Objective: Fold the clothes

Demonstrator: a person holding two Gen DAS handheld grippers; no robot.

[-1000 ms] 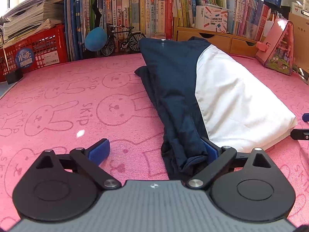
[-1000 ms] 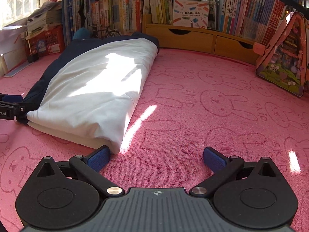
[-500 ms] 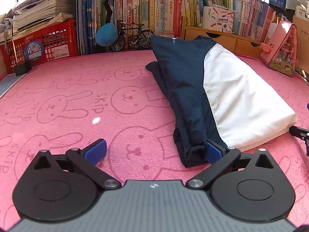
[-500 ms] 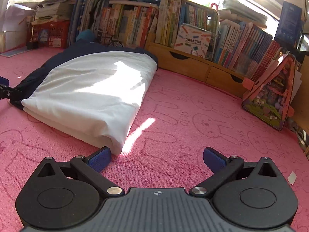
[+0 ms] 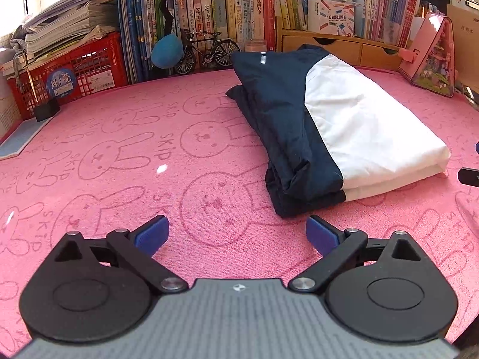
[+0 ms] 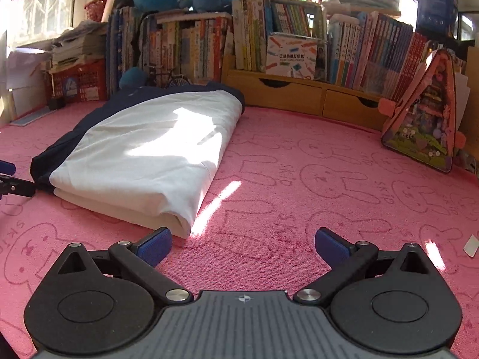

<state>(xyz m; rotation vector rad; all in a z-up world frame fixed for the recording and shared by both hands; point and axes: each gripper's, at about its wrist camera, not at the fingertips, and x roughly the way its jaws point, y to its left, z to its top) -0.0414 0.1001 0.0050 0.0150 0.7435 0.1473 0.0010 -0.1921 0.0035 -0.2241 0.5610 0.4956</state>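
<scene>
Left claw (image 5: pixel 236 234) hangs wide, blue pads spread and nothing between them, just short of the near navy end of the garment (image 5: pixel 323 125); right claw (image 6: pixel 243 245) is equally wide and empty, its left pad (image 6: pixel 154 245) just beside the white corner of the bundle, whether touching I cannot tell; neither one grips any cloth.

As for progress, I'd judge the folding to be all but done; the garment lies as a tidy oblong packet on the pink bunny-print tabletop (image 5: pixel 119 149), layers stacked, no sleeve or hem trailing loose that I can see; what might remain is a last halving or a bit of squaring-up, or simply leaving it be; no other clothes show in either view, so I can't say whether more wait.

Now the garment itself; two-toned, navy along the left side and white across the right, sunlight falling bright on the white panel; the white edges look crisp and flat, stacked in at least two layers at the near end; the navy side is lumpier, with creases bunching at the near corner; it stretches away toward the bookshelf (image 6: pixel 269 45) and the wooden drawers (image 6: pixel 299 95), well apart from the pink toy house (image 6: pixel 425 113) on the right.
</scene>
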